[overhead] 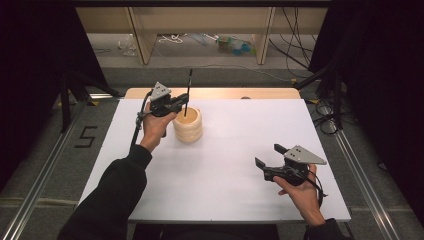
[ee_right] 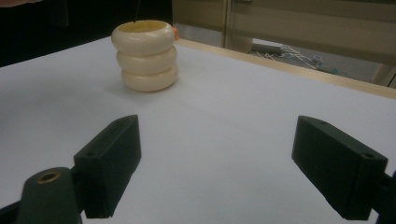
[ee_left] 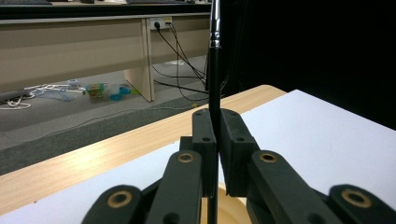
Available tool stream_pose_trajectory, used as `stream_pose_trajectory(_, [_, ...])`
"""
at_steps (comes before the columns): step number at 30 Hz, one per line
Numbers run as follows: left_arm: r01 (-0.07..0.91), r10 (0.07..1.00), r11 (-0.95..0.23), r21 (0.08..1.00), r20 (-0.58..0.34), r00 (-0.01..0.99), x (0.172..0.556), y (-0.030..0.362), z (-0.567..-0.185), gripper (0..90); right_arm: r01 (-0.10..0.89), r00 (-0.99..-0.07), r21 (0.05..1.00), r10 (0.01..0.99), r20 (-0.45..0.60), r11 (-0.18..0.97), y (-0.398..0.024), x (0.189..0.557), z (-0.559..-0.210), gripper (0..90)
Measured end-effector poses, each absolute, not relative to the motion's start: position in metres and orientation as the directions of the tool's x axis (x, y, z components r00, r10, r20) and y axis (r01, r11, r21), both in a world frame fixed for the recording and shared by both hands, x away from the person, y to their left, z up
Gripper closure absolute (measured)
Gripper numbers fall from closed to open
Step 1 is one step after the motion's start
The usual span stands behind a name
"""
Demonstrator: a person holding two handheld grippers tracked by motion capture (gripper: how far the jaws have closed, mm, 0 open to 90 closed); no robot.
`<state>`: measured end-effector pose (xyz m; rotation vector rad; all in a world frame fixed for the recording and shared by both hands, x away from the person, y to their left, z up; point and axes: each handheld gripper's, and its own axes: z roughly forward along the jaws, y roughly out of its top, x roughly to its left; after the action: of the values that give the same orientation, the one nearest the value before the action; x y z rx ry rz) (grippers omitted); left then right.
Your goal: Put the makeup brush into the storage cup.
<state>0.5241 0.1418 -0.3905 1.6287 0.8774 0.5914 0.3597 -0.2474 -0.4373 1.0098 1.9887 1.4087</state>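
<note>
A cream ribbed holder [overhead: 188, 125] made of three stacked rings stands on the white table top [overhead: 225, 150], left of middle toward the back. My left gripper [overhead: 183, 103] hangs just over its rim, shut on a thin black brush [overhead: 188, 90] that stands upright with its lower end inside the holder. In the left gripper view the brush [ee_left: 214, 70] is pinched between the pads [ee_left: 204, 135], its silver ferrule high above them. My right gripper [overhead: 267, 156] rests open near the front right. The holder [ee_right: 145, 53] stands far ahead of its spread jaws, with nothing between them.
A wooden strip [overhead: 210, 93] runs along the table's back edge. Beyond it the floor holds cables and small litter under a bench [overhead: 200, 30]. Metal rails [overhead: 360, 175] flank the table on both sides. Bare white surface lies between the holder and my right gripper.
</note>
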Motion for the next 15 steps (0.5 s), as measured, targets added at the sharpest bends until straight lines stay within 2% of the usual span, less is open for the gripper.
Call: stream_pose_trajectory(15, [0.234,0.799,-0.092,0.968,-0.068,0.598,0.523,0.139,-0.402,85.3,0.282,-0.601,0.94,0.799,0.017,0.192,-0.248,0.36,-0.437,16.9])
